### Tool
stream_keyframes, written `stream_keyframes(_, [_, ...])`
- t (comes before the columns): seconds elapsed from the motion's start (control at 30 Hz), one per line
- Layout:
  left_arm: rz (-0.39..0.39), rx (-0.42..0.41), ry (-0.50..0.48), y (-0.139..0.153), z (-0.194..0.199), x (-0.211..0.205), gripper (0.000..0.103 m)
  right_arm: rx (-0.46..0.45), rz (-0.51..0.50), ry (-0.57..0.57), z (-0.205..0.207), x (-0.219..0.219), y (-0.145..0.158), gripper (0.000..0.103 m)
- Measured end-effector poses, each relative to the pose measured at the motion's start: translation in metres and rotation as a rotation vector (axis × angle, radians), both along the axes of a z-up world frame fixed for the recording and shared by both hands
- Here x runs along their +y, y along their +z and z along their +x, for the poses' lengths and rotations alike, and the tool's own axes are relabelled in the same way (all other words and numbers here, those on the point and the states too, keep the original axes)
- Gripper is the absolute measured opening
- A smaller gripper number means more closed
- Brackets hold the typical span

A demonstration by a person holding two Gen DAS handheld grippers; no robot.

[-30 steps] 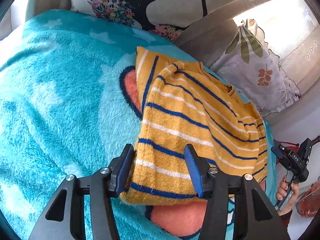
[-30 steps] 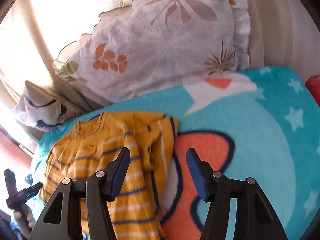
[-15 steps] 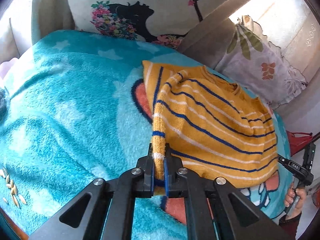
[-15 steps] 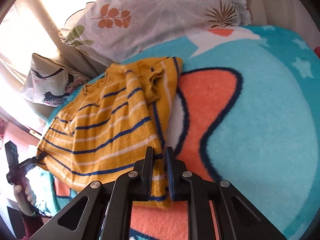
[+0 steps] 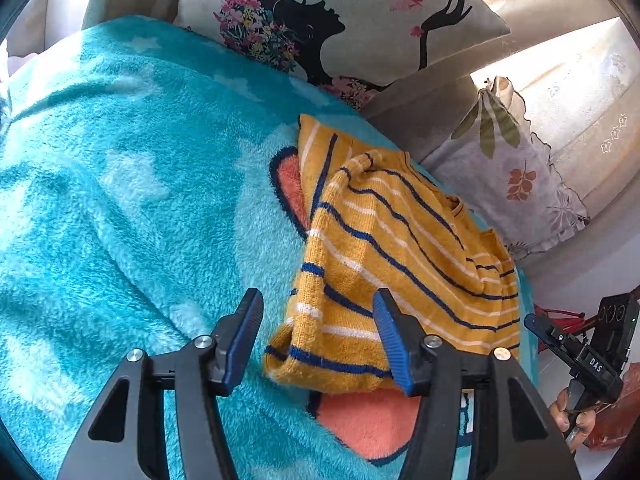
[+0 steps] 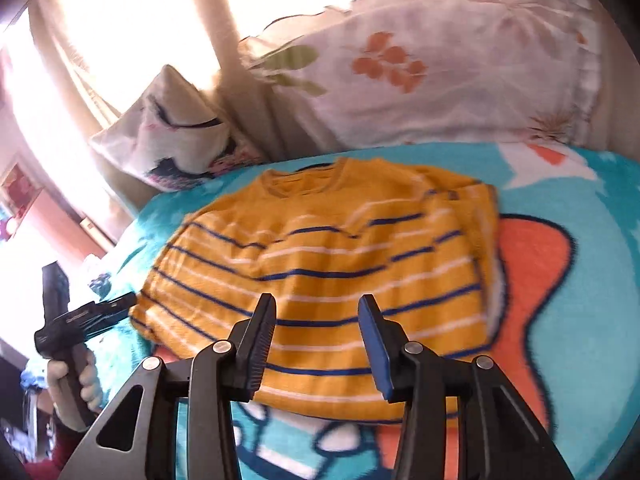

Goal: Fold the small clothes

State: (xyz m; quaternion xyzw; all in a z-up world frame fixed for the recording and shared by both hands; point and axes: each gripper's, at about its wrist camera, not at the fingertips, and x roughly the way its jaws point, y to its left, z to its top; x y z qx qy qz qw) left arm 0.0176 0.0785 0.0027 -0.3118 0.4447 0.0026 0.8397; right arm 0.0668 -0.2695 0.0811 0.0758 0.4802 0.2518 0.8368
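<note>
A small mustard-yellow knitted sweater (image 5: pixel 400 264) with thin navy and white stripes lies on a fluffy turquoise fleece blanket (image 5: pixel 120 200) printed with pale stars and a large orange shape outlined in navy. The sweater sits toward the far right of the blanket, close to the cushions. In the left wrist view one side is folded inward, so a sleeve with a navy-banded cuff drapes over the body and hangs toward the near edge, its hem bunched into a thick roll. In the right wrist view (image 6: pixel 320 272) the garment reads as a rough rectangle, round neckline at the far side, stripes running across, the fabric slightly rumpled and blurred.

The left gripper (image 5: pixel 318 340), black with blue ribbed pads, has its jaws opening; the sweater's near hem lies between them, but the pads do not press it, with a clear gap on the left side. The right gripper (image 6: pixel 316 344) is likewise opening, its jaws standing apart above the sweater's near edge with nothing clamped.

Behind the blanket leans a cream cushion (image 5: pixel 340 20) printed with a black silhouette and flowers, and further right a pale cushion with orange leaf print (image 5: pixel 516 184). A hand (image 6: pixel 76 376) grips the left gripper's handle at the near left of the right wrist view.
</note>
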Motion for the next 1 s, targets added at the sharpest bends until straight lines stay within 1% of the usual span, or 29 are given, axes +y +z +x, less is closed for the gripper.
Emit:
stream_keyframes(0.03, [-0.003, 0.020, -0.008, -0.007, 0.003, -0.003, 0.050, 0.020, 0.014, 0.048, 0.004, 0.022, -0.004, 0.047])
stream_keyframes(0.07, [-0.023, 0.029, -0.026, -0.012, 0.004, -0.007, 0.024, 0.033, 0.025, 0.089, 0.007, 0.041, -0.007, 0.047])
stream_keyframes(0.1, [-0.046, 0.026, -0.036, -0.015, 0.002, -0.010, 0.010, 0.043, 0.028, 0.135, 0.008, 0.060, -0.010, 0.048])
stream_keyframes(0.17, [-0.075, -0.008, -0.012, -0.015, -0.008, -0.012, 0.008, 0.054, 0.013, 0.206, 0.014, 0.100, -0.016, 0.050])
stream_keyframes(0.27, [-0.162, -0.036, 0.025, -0.017, -0.019, -0.010, 0.008, 0.093, 0.008, 0.292, 0.027, 0.155, -0.028, 0.059])
stream_keyframes(0.33, [-0.175, -0.040, 0.029, -0.019, -0.021, -0.010, 0.008, 0.104, -0.032, 0.307, 0.033, 0.188, -0.037, 0.059])
stream_keyframes(0.4, [-0.178, -0.038, 0.040, -0.021, -0.022, -0.011, 0.008, 0.091, -0.110, 0.330, 0.038, 0.216, -0.048, 0.064])
stream_keyframes(0.5, [-0.186, -0.042, 0.052, -0.021, -0.027, -0.008, 0.008, 0.024, -0.271, 0.323, 0.038, 0.255, -0.064, 0.064])
stream_keyframes(0.6, [-0.183, -0.052, 0.060, -0.018, -0.038, -0.005, 0.010, -0.045, -0.415, 0.312, 0.038, 0.278, -0.078, 0.064])
stream_keyframes(0.67, [-0.194, -0.061, 0.069, -0.014, -0.048, 0.001, 0.011, -0.094, -0.512, 0.318, 0.031, 0.291, -0.085, 0.065])
stream_keyframes(0.7, [-0.202, -0.066, 0.074, -0.013, -0.053, 0.004, 0.011, -0.119, -0.546, 0.316, 0.028, 0.294, -0.088, 0.063])
stream_keyframes(0.73, [-0.207, -0.071, 0.081, -0.010, -0.058, 0.007, 0.011, -0.140, -0.569, 0.313, 0.025, 0.297, -0.089, 0.060])
stream_keyframes(0.77, [-0.208, -0.078, 0.088, -0.008, -0.063, 0.010, 0.011, -0.146, -0.570, 0.314, 0.023, 0.295, -0.089, 0.044])
stream_keyframes(0.8, [-0.207, -0.085, 0.092, -0.005, -0.067, 0.012, 0.011, -0.148, -0.567, 0.310, 0.023, 0.295, -0.089, 0.034])
stream_keyframes(0.83, [-0.207, -0.092, 0.096, -0.002, -0.072, 0.014, 0.011, -0.158, -0.561, 0.304, 0.022, 0.294, -0.087, 0.029])
stream_keyframes(0.87, [-0.209, -0.099, 0.100, 0.003, -0.073, 0.014, 0.011, -0.163, -0.552, 0.302, 0.021, 0.293, -0.084, 0.020])
stream_keyframes(0.9, [-0.212, -0.107, 0.102, 0.007, -0.074, 0.013, 0.011, -0.158, -0.532, 0.296, 0.021, 0.291, -0.079, 0.017])
stream_keyframes(0.93, [-0.212, -0.115, 0.103, 0.010, -0.077, 0.014, 0.011, -0.145, -0.499, 0.288, 0.022, 0.286, -0.073, 0.016])
stream_keyframes(1.0, [-0.205, -0.131, 0.104, 0.019, -0.081, 0.015, 0.011, -0.114, -0.395, 0.263, 0.028, 0.269, -0.054, 0.014])
